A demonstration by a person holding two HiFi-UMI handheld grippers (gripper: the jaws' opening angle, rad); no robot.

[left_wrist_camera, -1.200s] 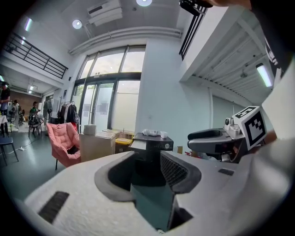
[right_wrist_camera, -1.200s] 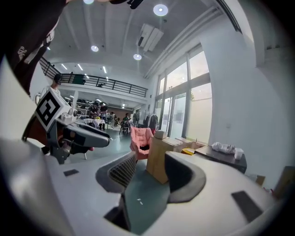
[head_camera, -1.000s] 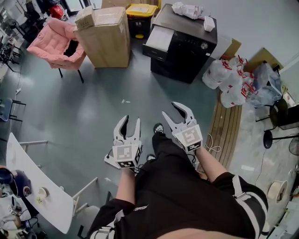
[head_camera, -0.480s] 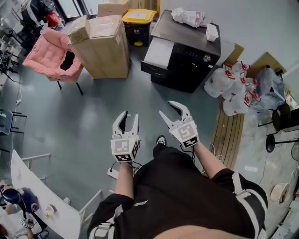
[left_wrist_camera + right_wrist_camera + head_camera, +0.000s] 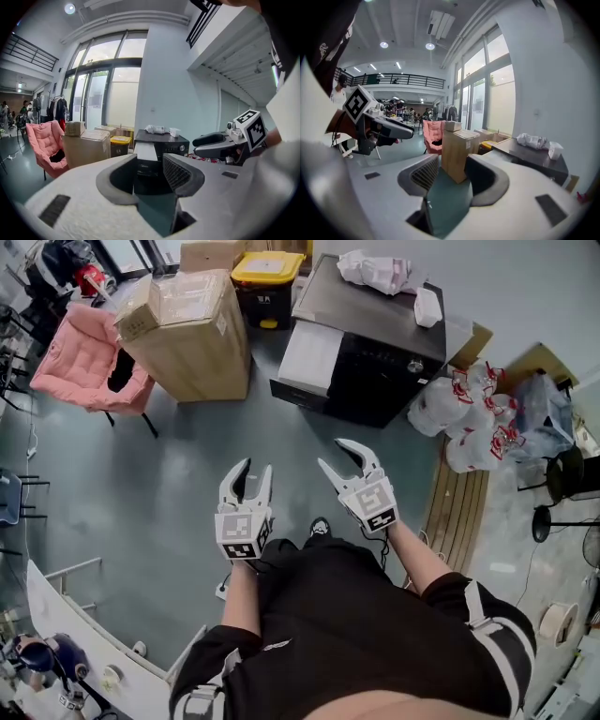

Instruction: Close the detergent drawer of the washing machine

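A black washing machine point(image 5: 380, 357) stands ahead on the grey floor, and its white detergent drawer point(image 5: 309, 357) sticks out open at the front left. Both grippers hang in the air well short of it. My left gripper point(image 5: 251, 472) is open with nothing between its fingers; in the left gripper view its jaws point(image 5: 150, 171) frame the machine point(image 5: 164, 146) and the drawer point(image 5: 145, 151) far off. My right gripper point(image 5: 336, 456) is open and empty too. In the right gripper view its jaws point(image 5: 452, 176) point at a cardboard box point(image 5: 457, 150), with the machine's top point(image 5: 529, 154) to the right.
A tall cardboard box point(image 5: 187, 334) stands left of the machine, a pink chair point(image 5: 84, 362) further left, and a yellow-lidded bin point(image 5: 267, 277) behind. Filled plastic bags point(image 5: 469, 413) and wooden planks point(image 5: 459, 502) lie to the right. A white table point(image 5: 94, 652) is at the lower left.
The person has walked forward. Both grippers, still open, have come nearer to the washing machine, which now sits closer and lower in the head view.
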